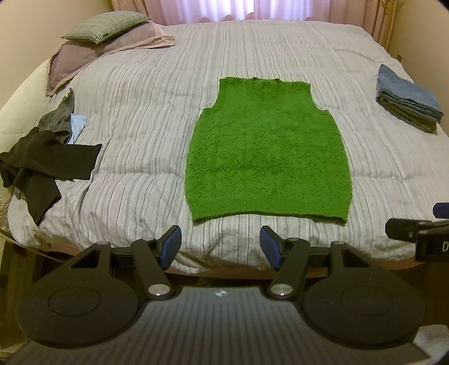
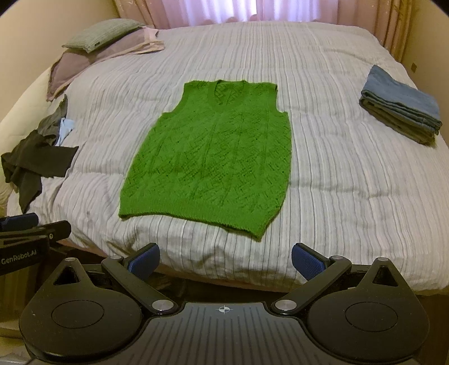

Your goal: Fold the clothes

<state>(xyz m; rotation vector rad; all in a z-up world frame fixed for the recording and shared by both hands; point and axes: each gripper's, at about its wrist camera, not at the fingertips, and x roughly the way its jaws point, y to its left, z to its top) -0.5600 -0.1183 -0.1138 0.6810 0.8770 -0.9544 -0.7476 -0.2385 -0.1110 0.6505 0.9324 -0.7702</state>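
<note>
One wide bed with a grey-and-white striped quilt [image 1: 280, 50] [image 2: 336, 168] fills both wrist views, and we see pale pink curtains [image 1: 213, 9] [image 2: 224, 11] hanging behind its far edge. On the middle of the quilt lies a bright green knitted sleeveless vest with a V-neck [image 1: 266, 151] [image 2: 213, 160], spread flat and unfolded, its neck toward the curtains and its hem toward us, near the front edge of the bed. At the far left corner we note a mauve pillowcase [image 1: 84, 59] [image 2: 81, 64] with a small grey-green checked pillow [image 1: 106, 26] [image 2: 103, 33] resting on top of it. Along the left edge sits a loose heap of black and dark grey garments [image 1: 42, 165] [image 2: 31, 165], with a scrap of light blue cloth [image 1: 77, 126] [image 2: 65, 127] showing just behind it. Near the right edge, well apart from the vest, is a folded stack of blue and grey-green clothes [image 1: 407, 98] [image 2: 401, 112].

Our left gripper [image 1: 220, 247] [image 2: 31, 224] hovers off the front edge of the bed, short of the hem; its blue-padded jaws stand apart and hold nothing. Our right gripper [image 2: 226, 262] [image 1: 415, 224] hovers likewise at the front edge, beside the vest's right hem corner, its jaws spread wide and empty. Neither gripper touches the vest.
</note>
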